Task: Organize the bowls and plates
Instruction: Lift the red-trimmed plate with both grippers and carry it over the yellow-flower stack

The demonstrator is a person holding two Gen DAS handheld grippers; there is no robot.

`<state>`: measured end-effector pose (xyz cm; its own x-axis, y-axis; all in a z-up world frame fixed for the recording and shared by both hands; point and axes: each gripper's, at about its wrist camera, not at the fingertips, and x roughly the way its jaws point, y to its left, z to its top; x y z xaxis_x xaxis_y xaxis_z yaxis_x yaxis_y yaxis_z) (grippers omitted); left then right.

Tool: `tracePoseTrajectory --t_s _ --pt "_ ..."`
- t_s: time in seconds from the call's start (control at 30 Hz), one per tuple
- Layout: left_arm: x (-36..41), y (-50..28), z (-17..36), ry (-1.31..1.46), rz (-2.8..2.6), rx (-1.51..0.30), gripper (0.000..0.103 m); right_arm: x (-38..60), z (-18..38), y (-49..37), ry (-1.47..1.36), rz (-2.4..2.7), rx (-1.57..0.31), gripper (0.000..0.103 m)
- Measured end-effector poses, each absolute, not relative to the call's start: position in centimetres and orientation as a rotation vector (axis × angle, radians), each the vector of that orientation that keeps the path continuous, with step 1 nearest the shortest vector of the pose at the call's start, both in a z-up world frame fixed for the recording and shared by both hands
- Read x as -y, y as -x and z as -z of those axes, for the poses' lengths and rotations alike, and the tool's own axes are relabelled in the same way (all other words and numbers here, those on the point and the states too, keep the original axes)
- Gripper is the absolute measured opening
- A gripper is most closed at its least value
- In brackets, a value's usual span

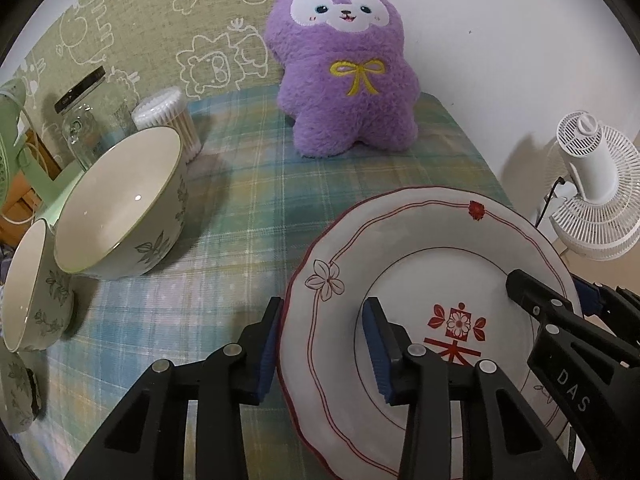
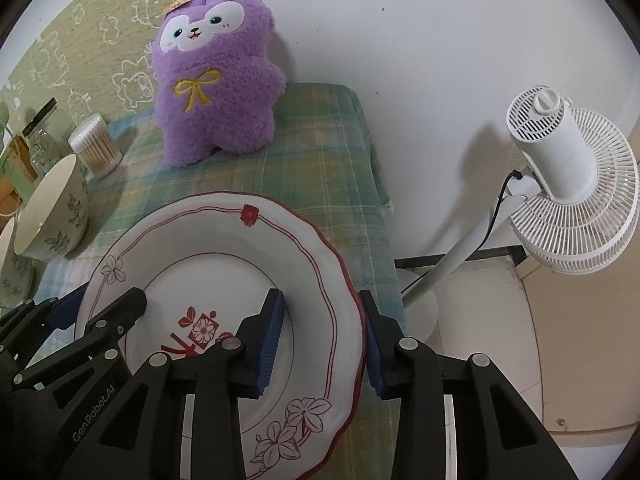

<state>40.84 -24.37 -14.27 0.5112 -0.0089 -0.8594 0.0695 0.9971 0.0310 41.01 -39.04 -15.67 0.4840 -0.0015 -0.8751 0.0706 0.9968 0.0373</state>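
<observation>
Found the red-patterned plate (image 1: 440,240) lying on the plaid tabletop (image 1: 248,200), close to its right edge and in front of a purple plush toy (image 1: 344,72). Saw the left tool (image 1: 324,308) set astride the plate's left rim, one blue pad against the outer edge and the other inside the well. Saw the right tool (image 2: 321,298) astride the opposite rim in the same way. Could not tell whether either tool was clenched on the rim or only enclosing it. Noted two leaf-patterned bowls (image 1: 120,200) tipped on their sides at the tabletop's left, well apart from the plate.
</observation>
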Motion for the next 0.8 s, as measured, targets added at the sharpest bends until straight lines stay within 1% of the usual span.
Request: tracePoseTrajectory --t_s 0.43,0.8 --pt "23.3 -39.6 12.4 -0.050 0.050 -1.020 0.040 38.0 13.6 -39.6 -0.072 0.051 -1.045 0.040" --pt "22.3 -37.7 9.9 -0.044 0.058 -0.983 0.040 36.6 10.6 -37.7 -0.069 0.061 -1.009 0.040"
